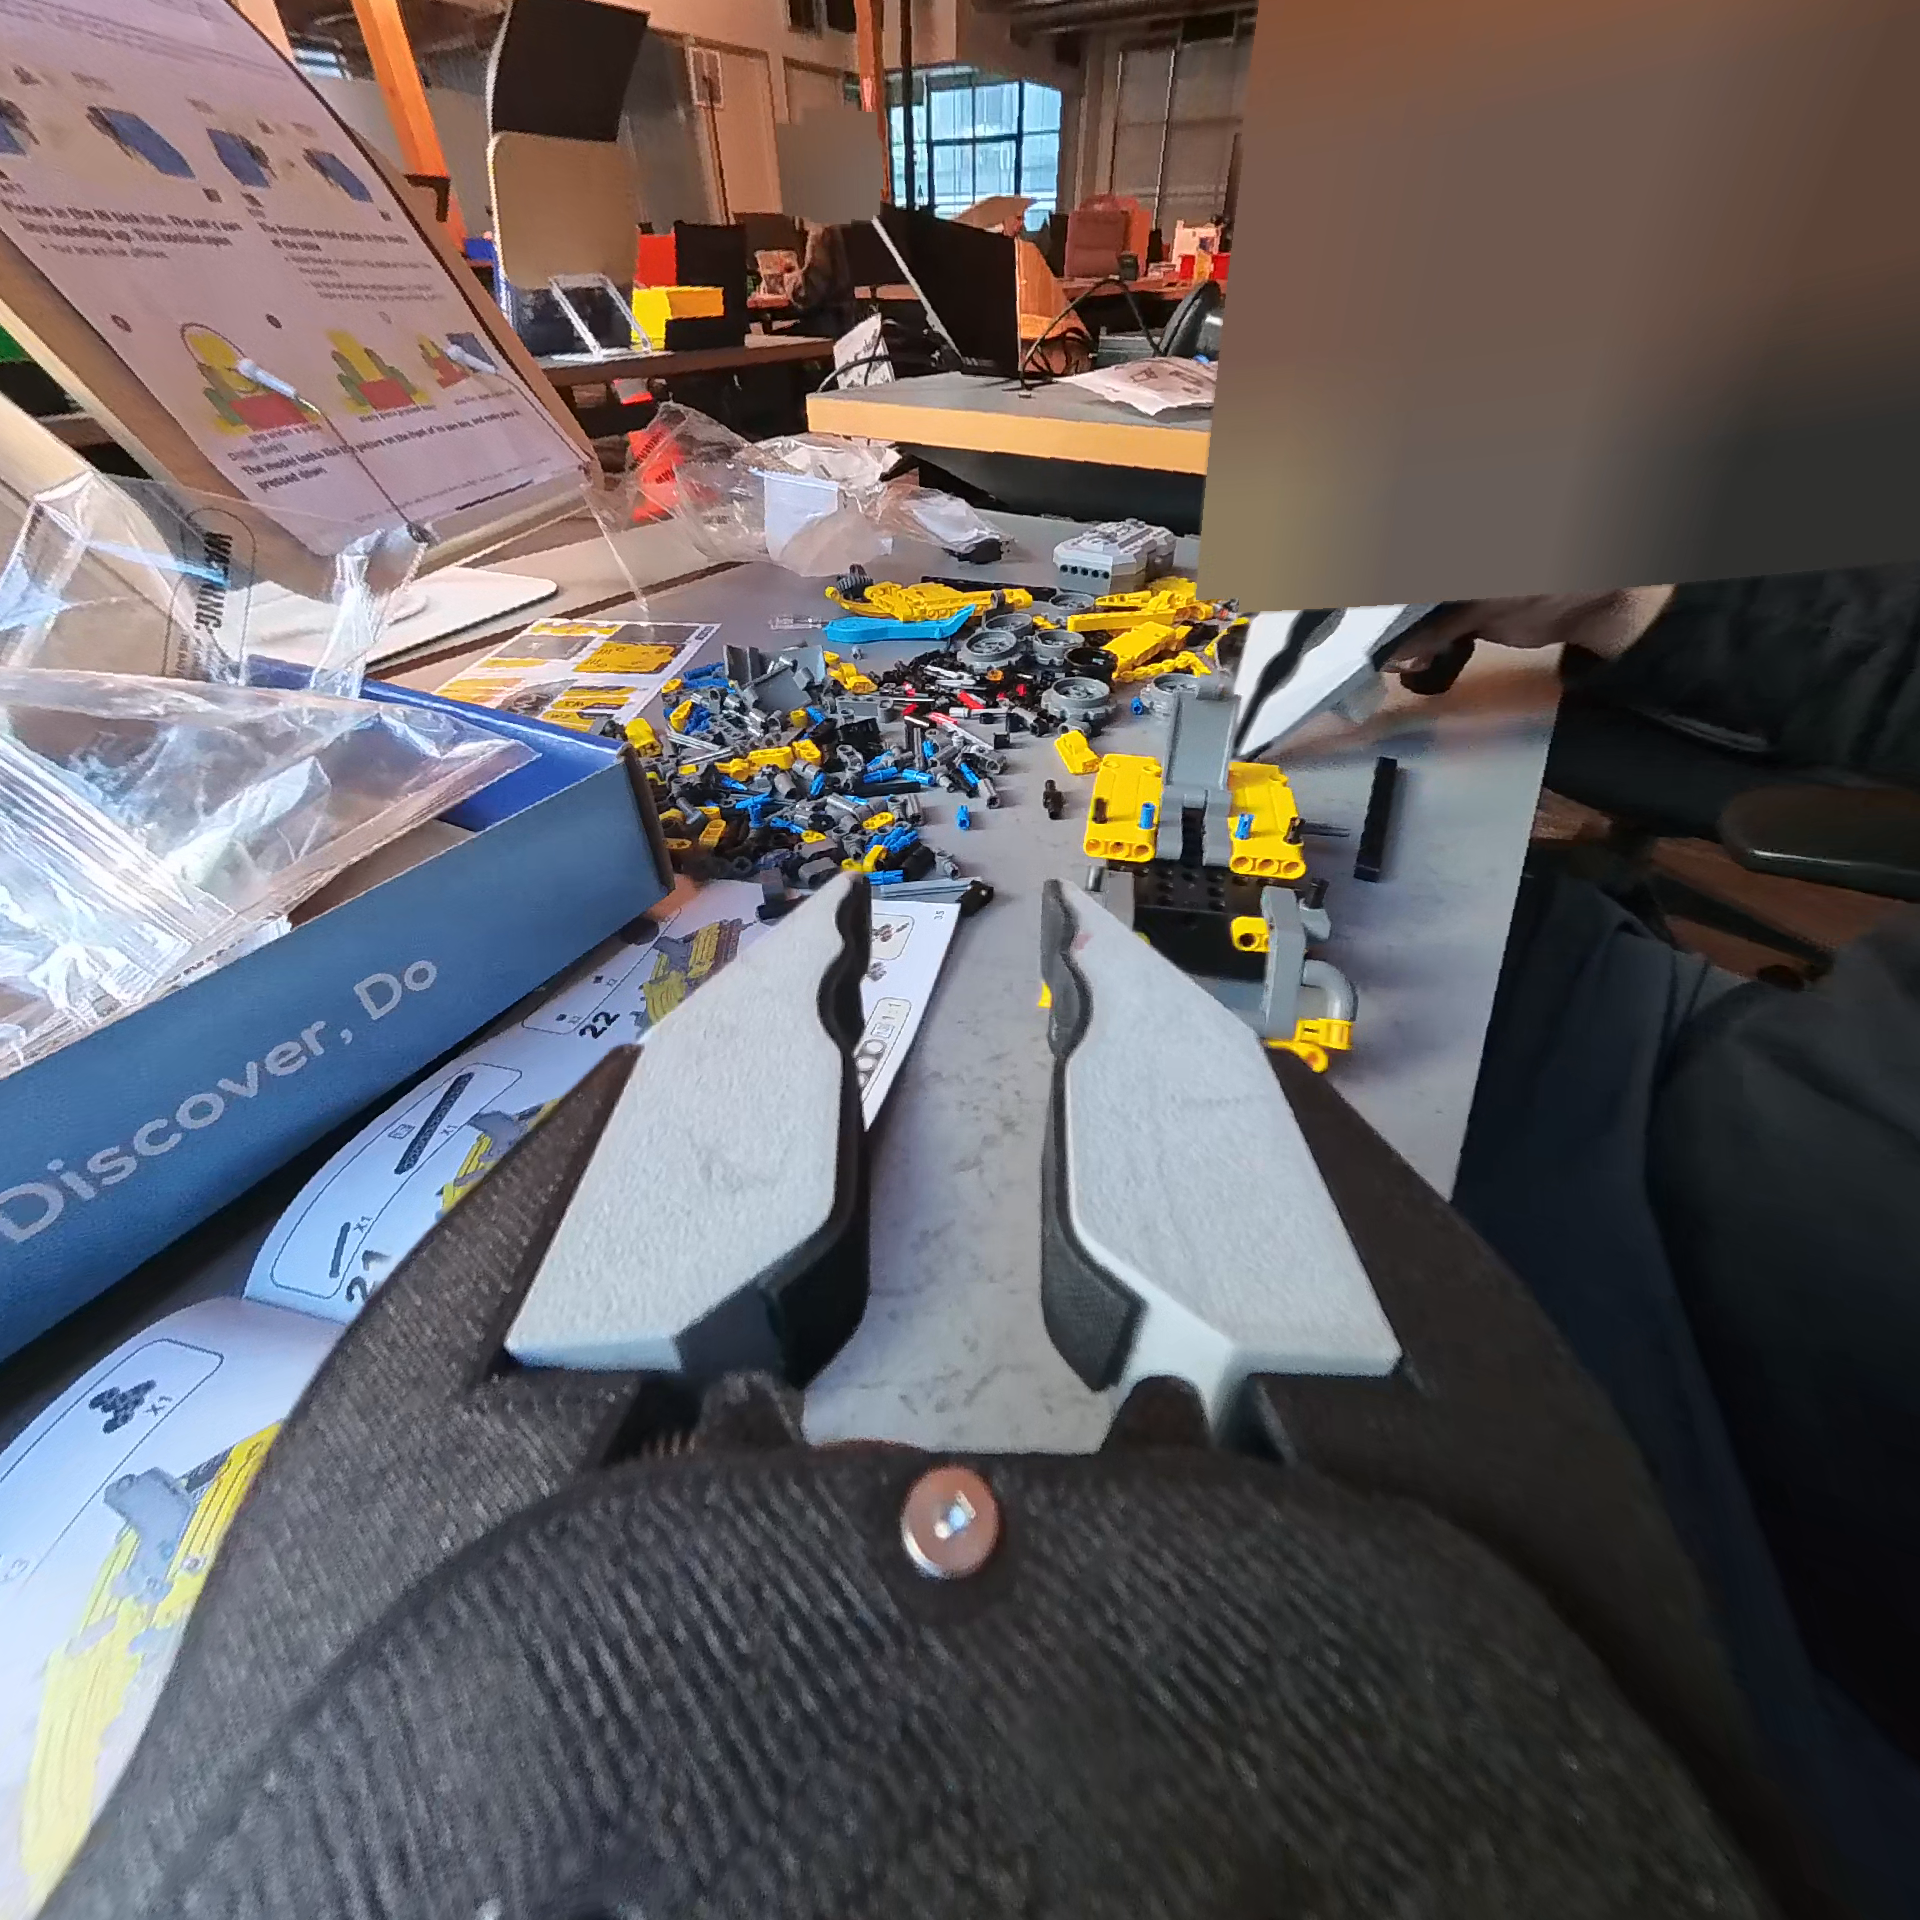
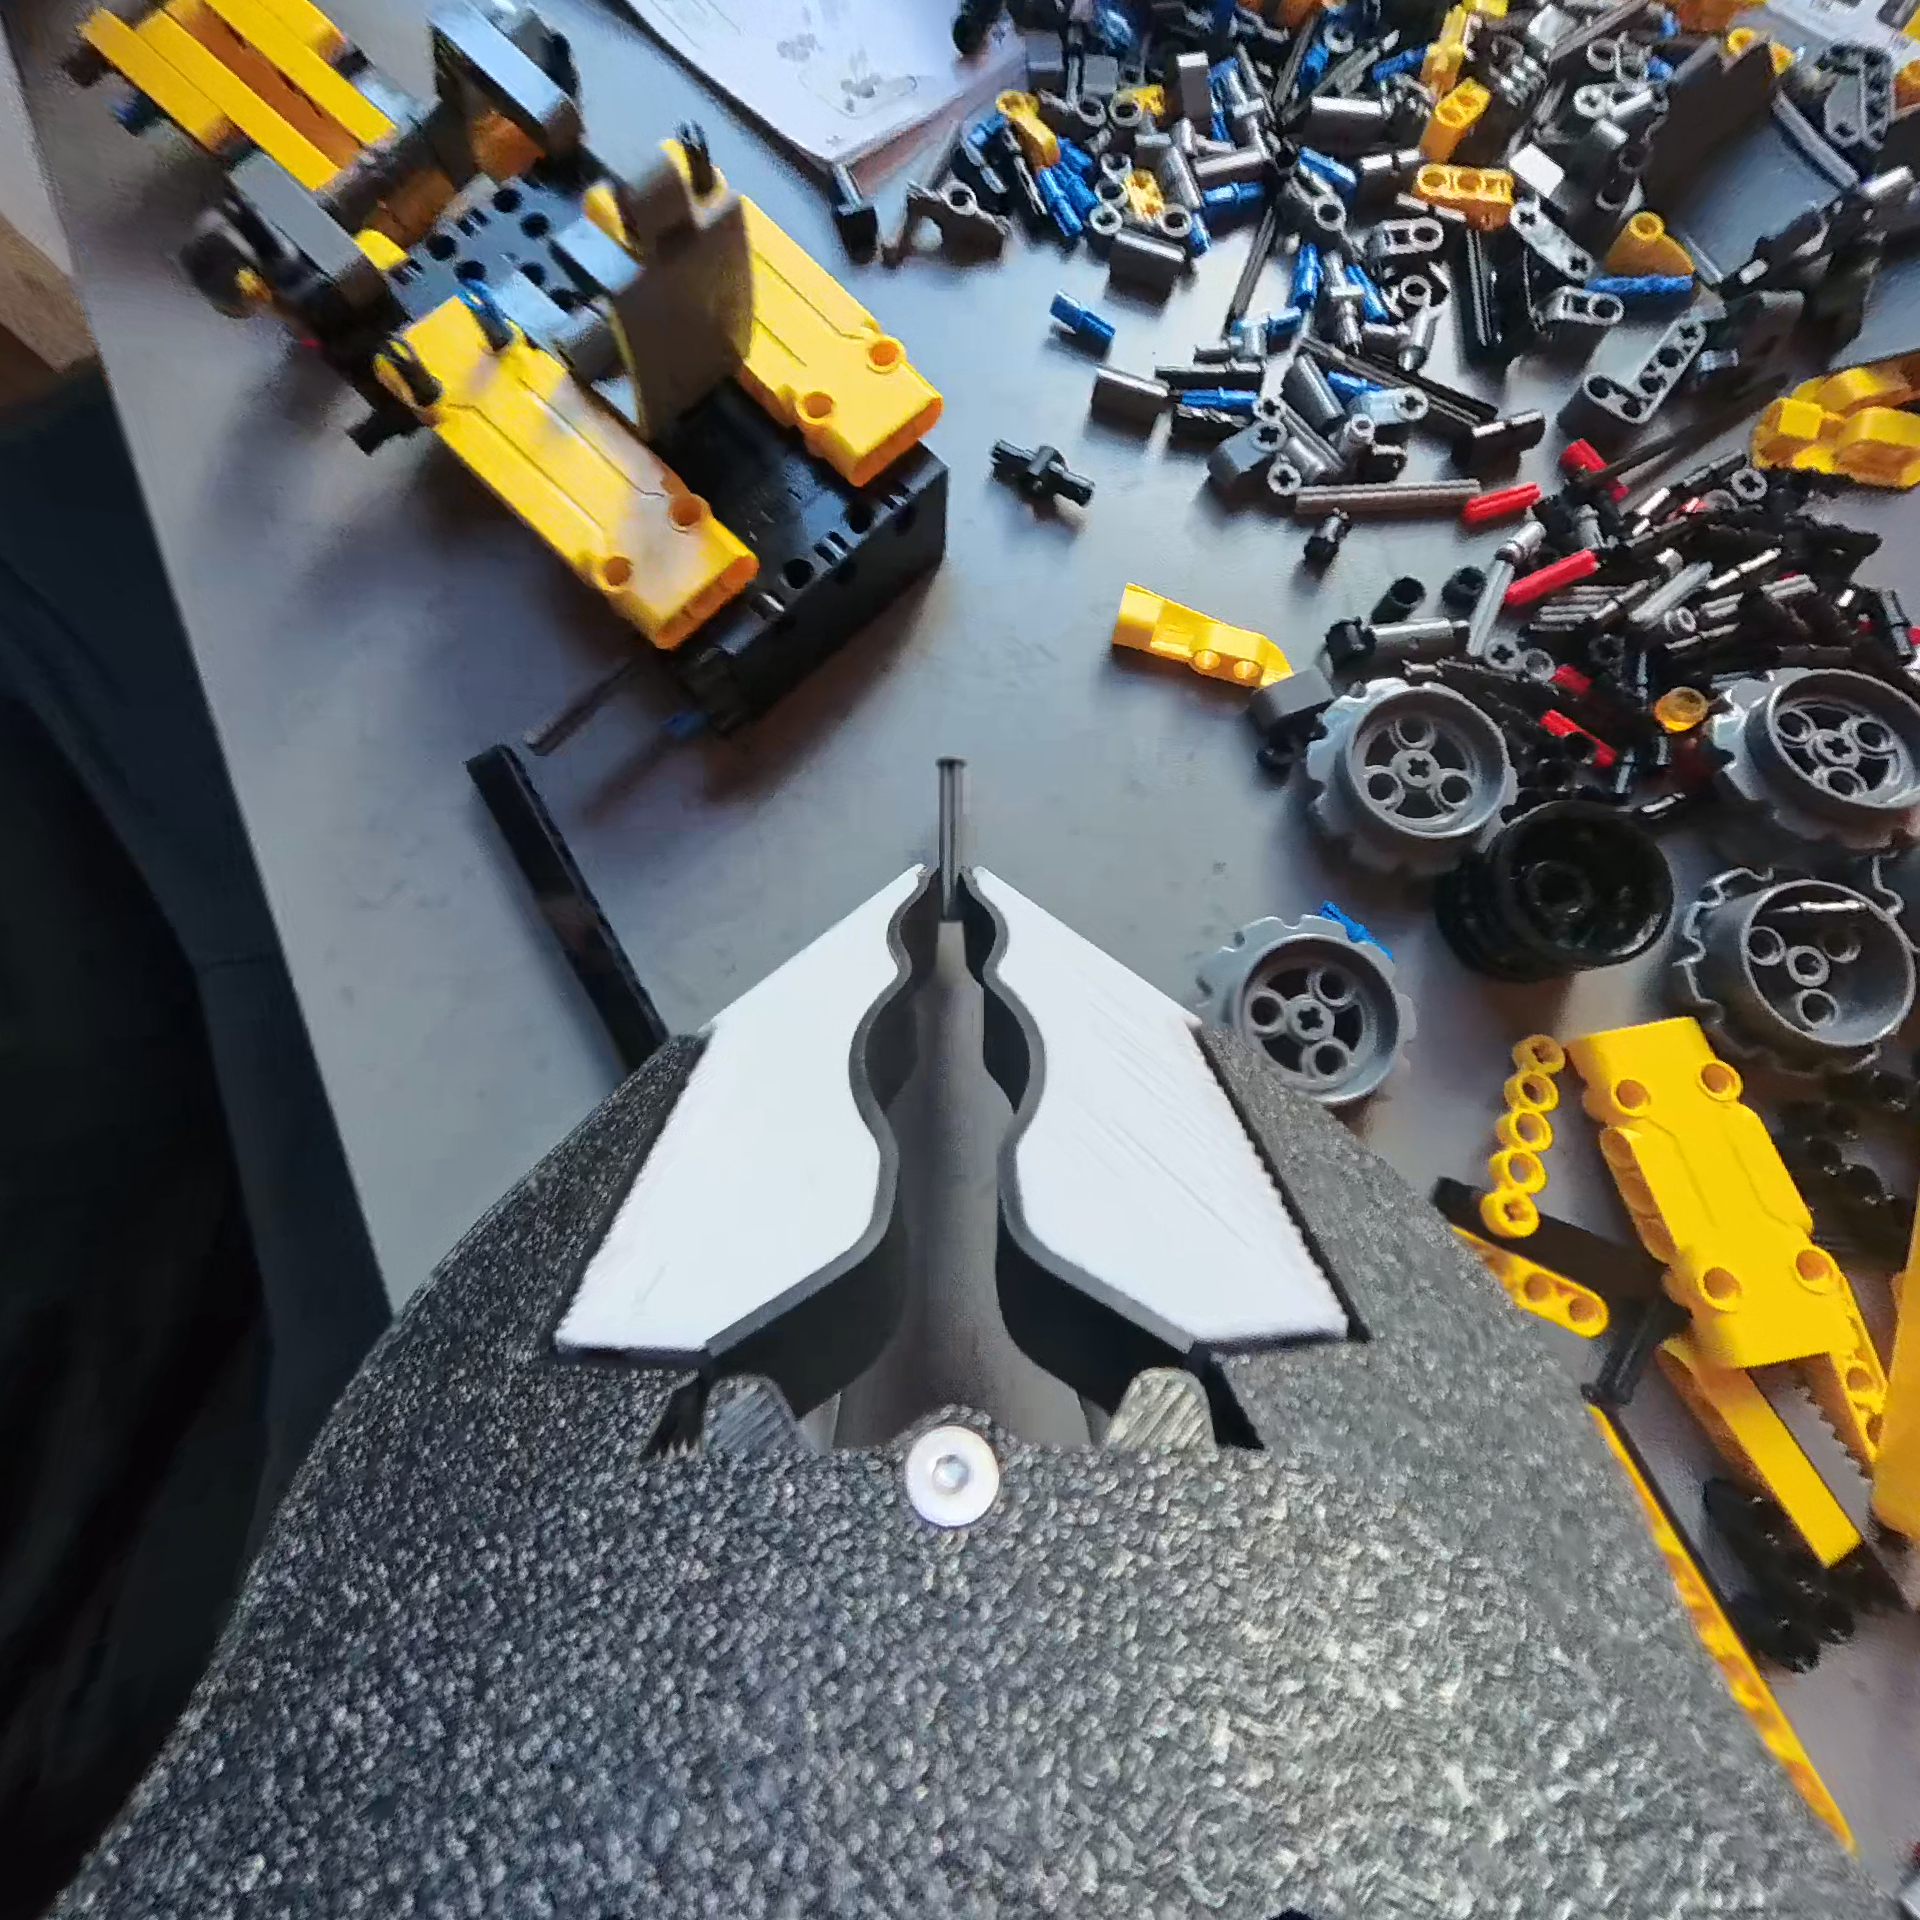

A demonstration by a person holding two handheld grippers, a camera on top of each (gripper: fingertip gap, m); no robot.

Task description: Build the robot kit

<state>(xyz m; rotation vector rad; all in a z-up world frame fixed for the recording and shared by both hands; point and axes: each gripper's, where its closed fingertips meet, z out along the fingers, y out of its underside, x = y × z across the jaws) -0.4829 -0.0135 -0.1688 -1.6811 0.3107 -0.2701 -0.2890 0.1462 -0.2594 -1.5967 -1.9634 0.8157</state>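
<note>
My right gripper (image 2: 948, 883) is shut on a thin black axle pin (image 2: 948, 816) that sticks out past its fingertips, above the grey table (image 2: 416, 623). A part-built yellow, black and grey brick model (image 2: 582, 395) stands ahead to the left; a long black beam (image 2: 561, 894) lies beside the gripper. My left gripper (image 1: 951, 904) is open and empty, low over the table, with the same model (image 1: 1195, 831) just ahead to its right. The right gripper (image 1: 1309, 665) shows farther off in the left wrist view.
A heap of small blue, black, grey and yellow parts (image 1: 831, 769) lies ahead, with grey wheels (image 2: 1413, 779) and yellow panels (image 2: 1704, 1195). A blue box (image 1: 343, 997) with plastic bags sits left. Instruction sheets (image 1: 499, 1081) lie under my left gripper. A person's dark clothing (image 1: 1714, 1143) is right. There is about 30 centimeters between the tips of the two grippers.
</note>
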